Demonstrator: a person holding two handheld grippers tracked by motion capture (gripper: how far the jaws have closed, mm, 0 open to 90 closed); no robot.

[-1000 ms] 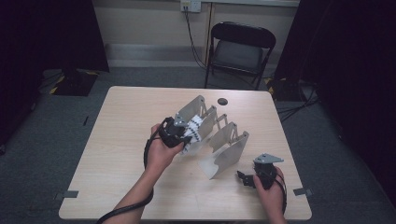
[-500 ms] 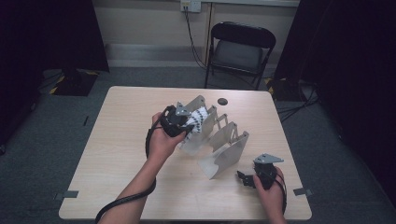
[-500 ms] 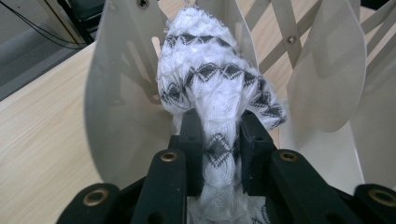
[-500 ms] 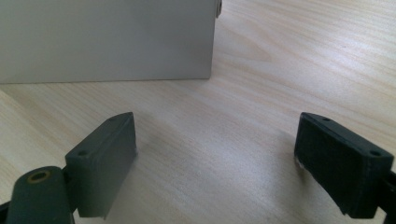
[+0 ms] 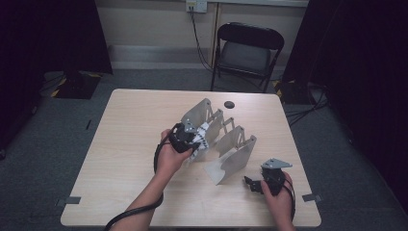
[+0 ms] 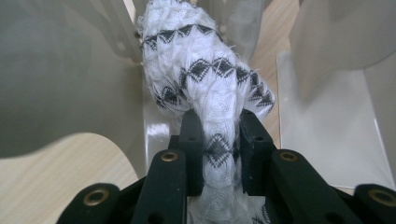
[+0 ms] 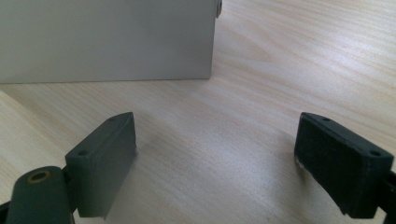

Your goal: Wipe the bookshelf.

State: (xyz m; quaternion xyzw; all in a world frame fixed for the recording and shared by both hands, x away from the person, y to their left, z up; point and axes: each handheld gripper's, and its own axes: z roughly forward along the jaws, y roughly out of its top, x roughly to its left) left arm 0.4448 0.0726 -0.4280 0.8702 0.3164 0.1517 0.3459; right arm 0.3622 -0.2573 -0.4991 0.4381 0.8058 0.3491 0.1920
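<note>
The left gripper is clamped tight on a white cloth with black zigzag bands, jaws pinching its middle while the bunched end bulges out beyond the tips. That cloth sits at the grey folding rack, between two of its upright panels, at the rack's near-left side on the table. The left hand is right against the rack there. The right gripper rests off the rack's near-right corner, just beside the closest panel, jaws spread wide with bare wood between them, holding nothing.
</note>
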